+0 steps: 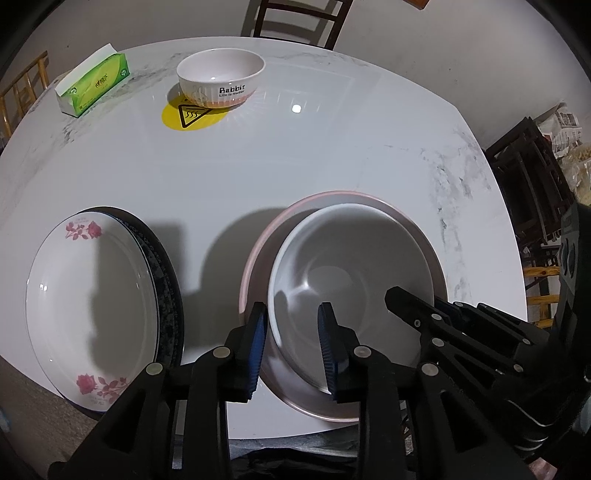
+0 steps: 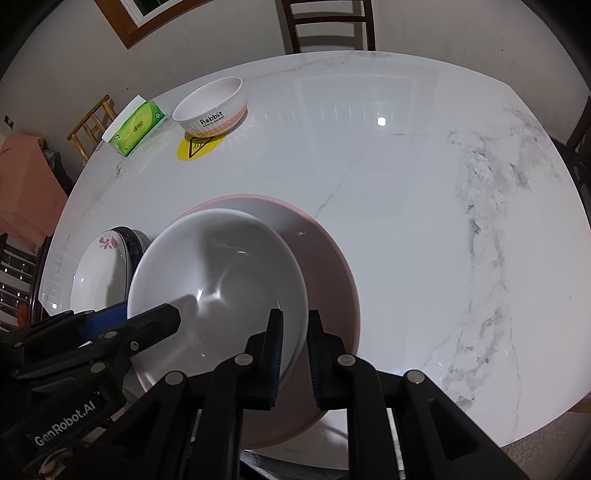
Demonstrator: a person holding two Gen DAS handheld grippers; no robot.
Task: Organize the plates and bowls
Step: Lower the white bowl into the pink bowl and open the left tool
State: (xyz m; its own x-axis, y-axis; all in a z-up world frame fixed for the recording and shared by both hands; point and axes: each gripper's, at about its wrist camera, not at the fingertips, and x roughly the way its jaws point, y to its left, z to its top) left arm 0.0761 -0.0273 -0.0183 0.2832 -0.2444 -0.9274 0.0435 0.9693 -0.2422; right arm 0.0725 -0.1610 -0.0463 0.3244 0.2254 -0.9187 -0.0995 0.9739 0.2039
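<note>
A white bowl (image 1: 351, 273) sits inside a bigger pink bowl (image 1: 266, 240) near the front edge of the white marble surface (image 1: 332, 155). The white bowl leans toward one side of the pink bowl, not in the middle.

The left gripper (image 1: 291, 347) has its jaws on both sides of the white bowl's rim. There is a gap between the blue pads and the rim, so the jaws are open and not squeezing it. The right gripper (image 2: 295, 354) is at the other side of the same bowl. Its jaws are closed tight on the white bowl's rim, with one finger inside the bowl and one outside.

To the left, close to the bowls but not touching them, a white plate with pink roses (image 1: 88, 306) lies on top of a dark plate (image 1: 168, 280). Only the dark plate's edge shows.

Far across the surface stands a small bowl with the word "Rabbit" (image 1: 221, 79) on it. It rests partly on a round yellow sticker (image 1: 184, 116). A green tissue box (image 1: 94, 85) lies beside it. A dark wooden chair (image 1: 299, 18) stands behind the surface.
</note>
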